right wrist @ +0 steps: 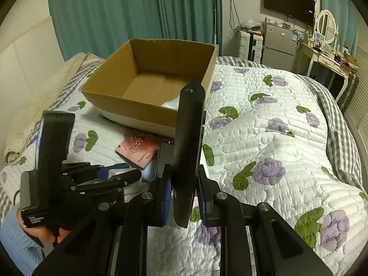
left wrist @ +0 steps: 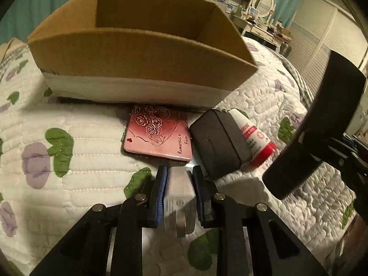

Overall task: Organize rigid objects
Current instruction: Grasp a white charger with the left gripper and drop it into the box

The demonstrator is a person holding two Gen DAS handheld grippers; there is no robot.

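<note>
My left gripper (left wrist: 178, 180) is shut on a white plug adapter (left wrist: 178, 195), low over the quilt. Ahead of it lie a pink rose-printed case (left wrist: 158, 135), a black box (left wrist: 217, 141) and a white tube with a red cap (left wrist: 256, 141), all in front of an open cardboard box (left wrist: 138, 53). My right gripper (right wrist: 184, 184) is shut on a long black flat object (right wrist: 188, 151) and holds it upright, near the box's (right wrist: 149, 80) front right corner. That object shows at the right of the left wrist view (left wrist: 315, 126). The left gripper (right wrist: 108, 174) shows beside the pink case (right wrist: 138, 151).
The bed is covered by a white quilt with purple flowers (right wrist: 276, 138). A headboard and pillows (right wrist: 25, 69) are at the left. A dressing table with a mirror (right wrist: 326, 36), a small fridge (right wrist: 278, 43) and a wall screen (right wrist: 289, 2) stand beyond the bed.
</note>
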